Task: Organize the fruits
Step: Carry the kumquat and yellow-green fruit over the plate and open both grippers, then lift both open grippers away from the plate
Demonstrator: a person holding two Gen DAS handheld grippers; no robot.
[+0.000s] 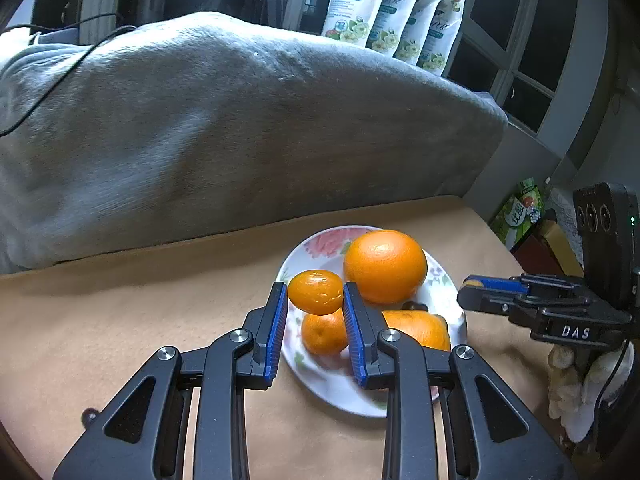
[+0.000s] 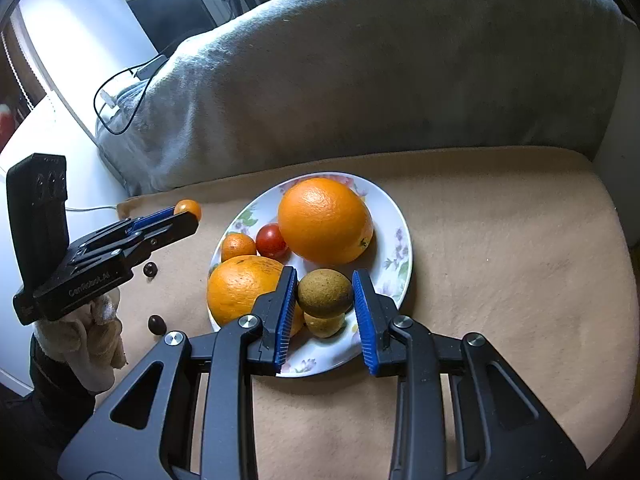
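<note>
Left gripper [image 1: 315, 294] pinches kumquat [image 1: 315, 292]; tomato [image 2: 271, 241] only right-view.

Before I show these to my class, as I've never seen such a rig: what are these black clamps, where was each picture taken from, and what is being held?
These are two hand-held grippers worked by a person; there is no robot arm. Each carries a camera looking along its jaws. The left wrist view shows the left gripper shut on a small orange citrus fruit. The right wrist view shows the right gripper shut on a brownish-green round fruit. Below them, a flowered plate on a beige cloth holds a large orange, a speckled orange, a small mandarin and a cherry tomato.
</note>
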